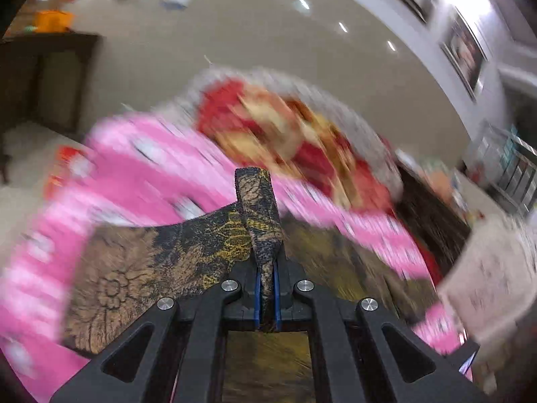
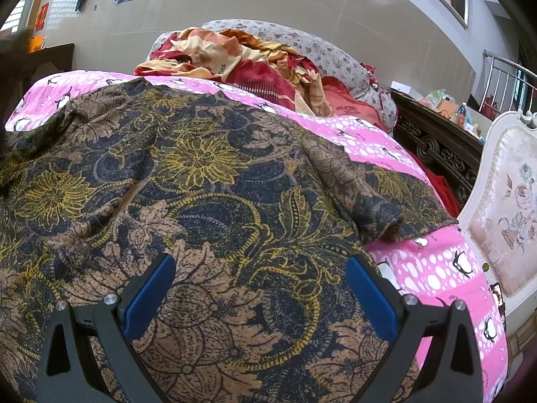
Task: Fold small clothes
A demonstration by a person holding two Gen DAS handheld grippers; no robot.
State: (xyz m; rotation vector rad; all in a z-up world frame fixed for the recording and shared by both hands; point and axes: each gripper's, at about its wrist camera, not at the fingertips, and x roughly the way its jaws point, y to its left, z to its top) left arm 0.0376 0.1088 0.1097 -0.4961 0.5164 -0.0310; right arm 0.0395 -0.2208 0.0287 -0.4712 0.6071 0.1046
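A dark garment with brown, navy and yellow floral print (image 2: 201, 184) lies spread over a pink penguin-print bedsheet (image 2: 436, 268). My left gripper (image 1: 266, 288) is shut on a fold of the same floral garment (image 1: 258, 208), and a strip of cloth sticks up from between its blue pads, lifted above the bed. The left wrist view is blurred by motion. My right gripper (image 2: 258, 288) hangs open just above the garment's near part, its blue pads (image 2: 149, 295) wide apart with nothing between them. One sleeve end (image 2: 379, 215) lies on the right.
A crumpled red and cream quilt (image 2: 255, 63) and a floral pillow (image 2: 329, 53) sit at the head of the bed. A dark carved bed frame (image 2: 436, 154) and a white upholstered chair (image 2: 510, 208) stand to the right. A dark cabinet (image 1: 50, 77) stands on the left.
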